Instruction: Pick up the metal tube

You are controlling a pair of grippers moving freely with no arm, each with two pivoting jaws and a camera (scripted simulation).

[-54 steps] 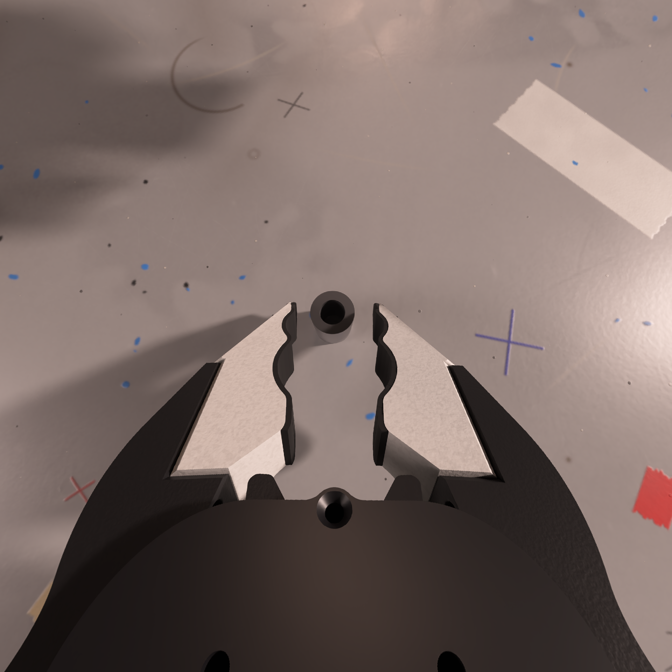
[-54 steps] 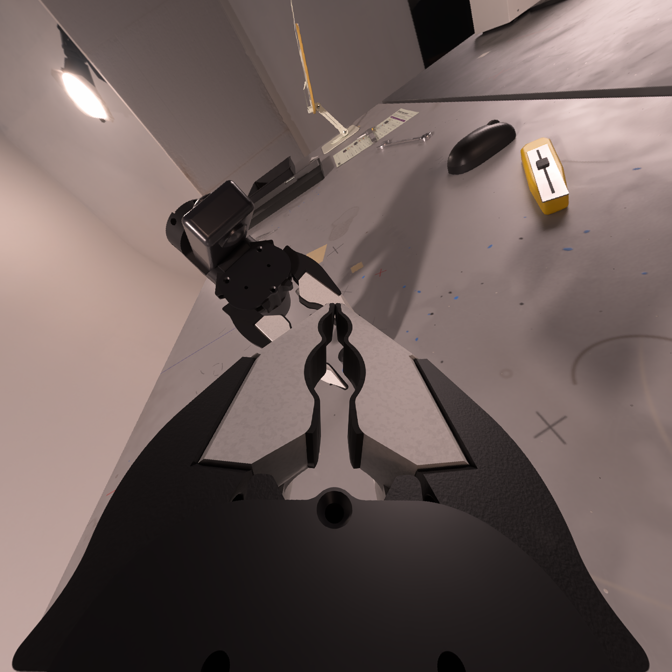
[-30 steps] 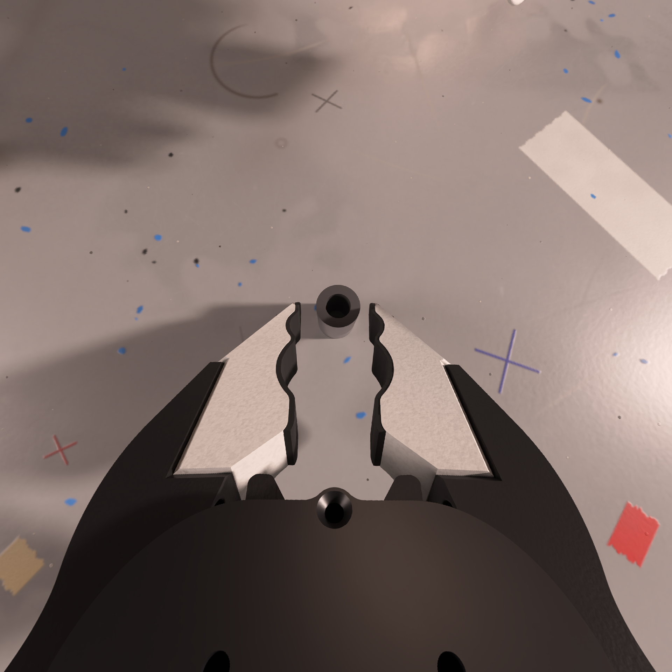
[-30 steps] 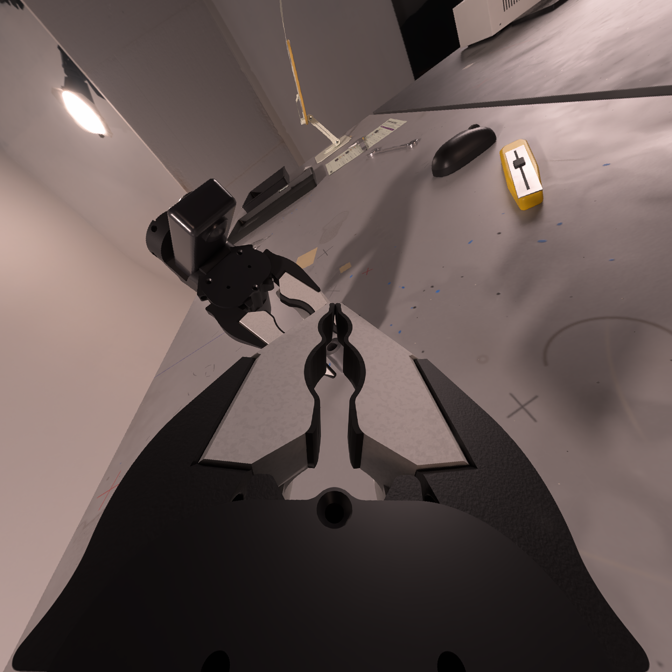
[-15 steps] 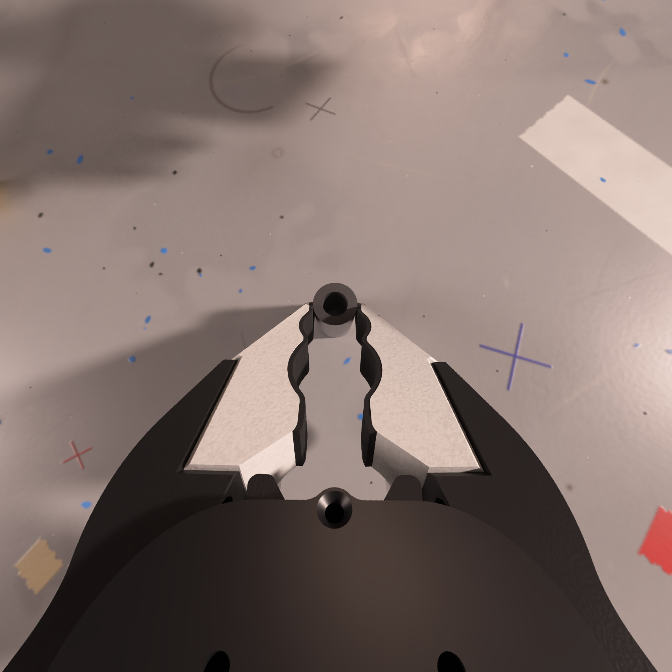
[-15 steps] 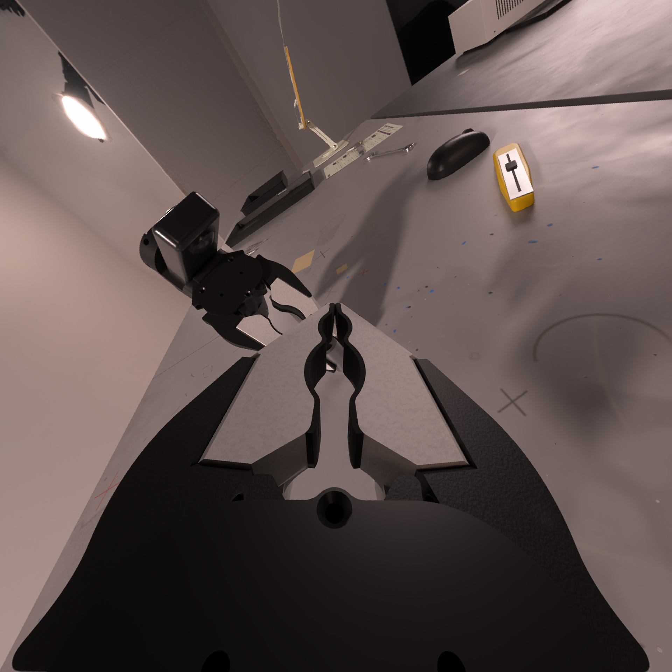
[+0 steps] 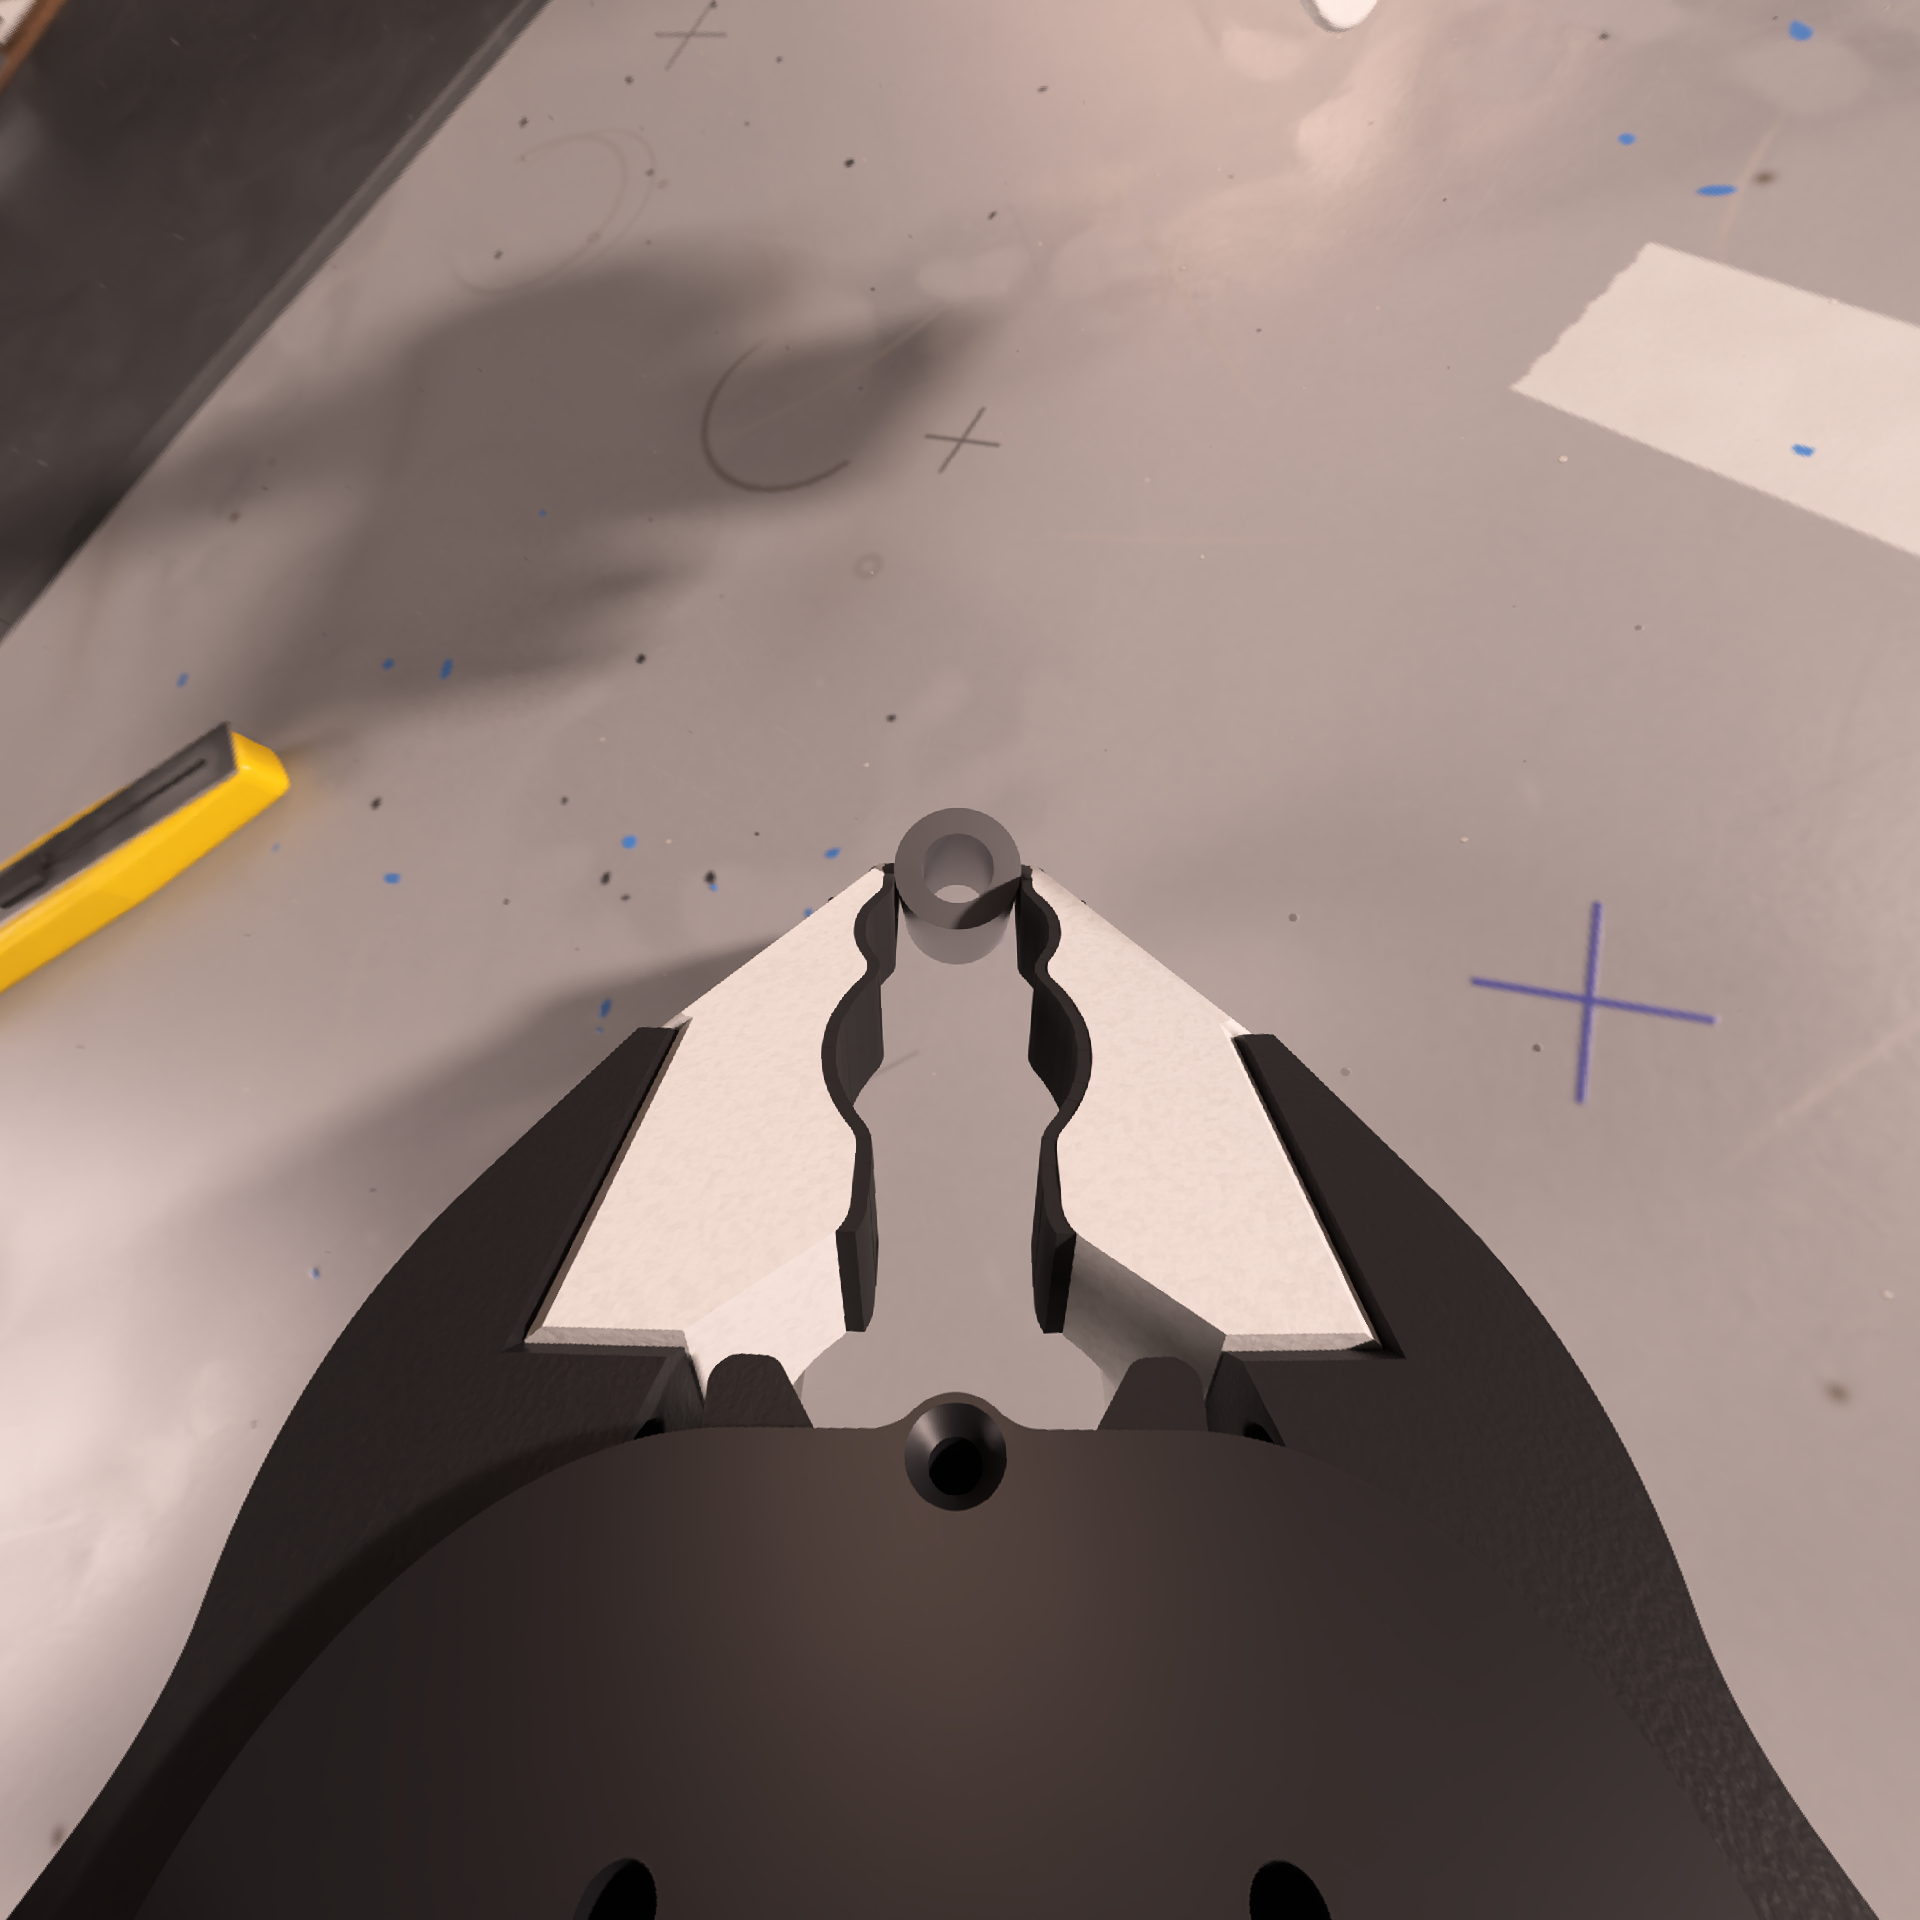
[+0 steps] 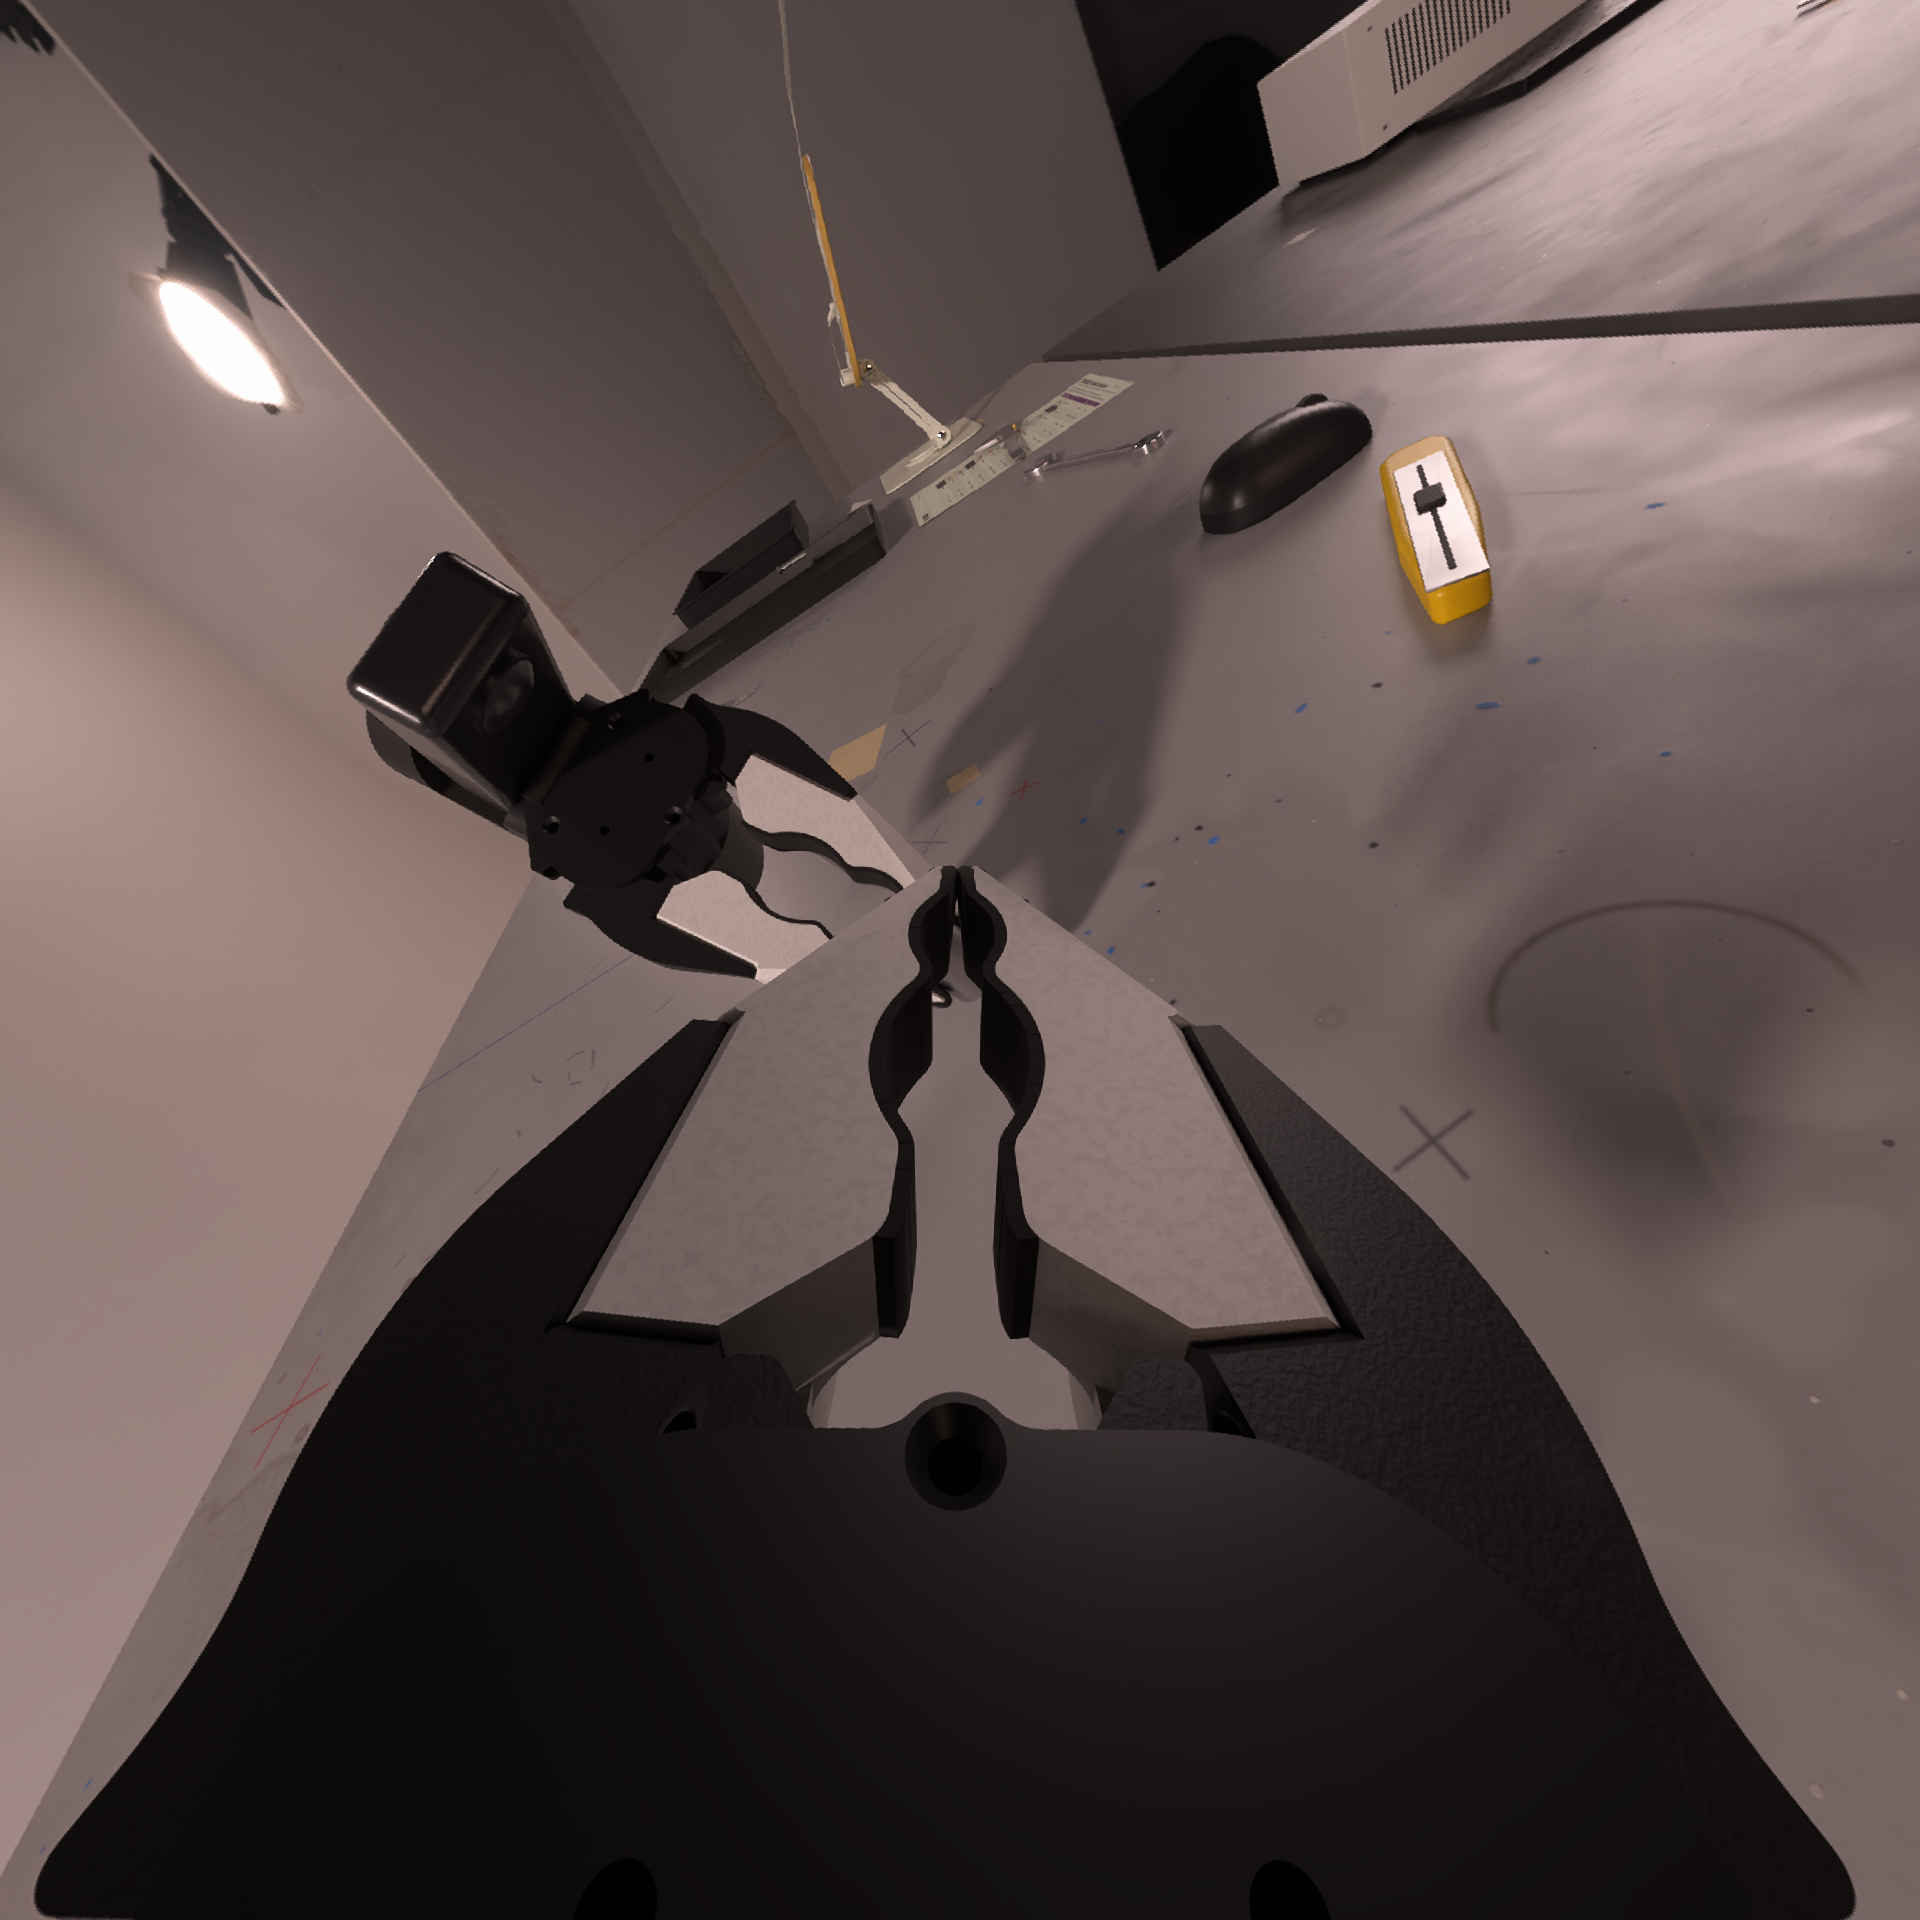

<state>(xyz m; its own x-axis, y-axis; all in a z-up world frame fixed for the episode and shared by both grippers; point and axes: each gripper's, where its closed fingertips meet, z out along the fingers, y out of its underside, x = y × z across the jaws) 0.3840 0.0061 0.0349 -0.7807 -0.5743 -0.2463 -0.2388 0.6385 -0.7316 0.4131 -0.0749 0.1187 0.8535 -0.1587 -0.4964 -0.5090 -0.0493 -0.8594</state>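
The metal tube (image 7: 956, 888) is a short grey cylinder with a hole through it, seen end-on. My left gripper (image 7: 956, 883) is shut on it at the fingertips and holds it above the grey table (image 7: 1247, 675). In the right wrist view the left gripper (image 8: 821, 894) shows ahead to the left, partly hidden behind my right fingers; the tube cannot be made out there. My right gripper (image 8: 958, 878) is shut and empty, raised over the table.
A yellow utility knife (image 7: 125, 852) (image 8: 1436, 530) lies on the table. A black mouse-shaped object (image 8: 1283, 462), a wrench (image 8: 1101, 454) and a white box (image 8: 1423, 73) lie farther off. A white tape strip (image 7: 1745, 384) and a dark band (image 7: 208, 208) mark the table.
My left gripper closed on the tube and lifted it; the table now looks farther away and the yellow knife has come into view. The right gripper stayed shut.
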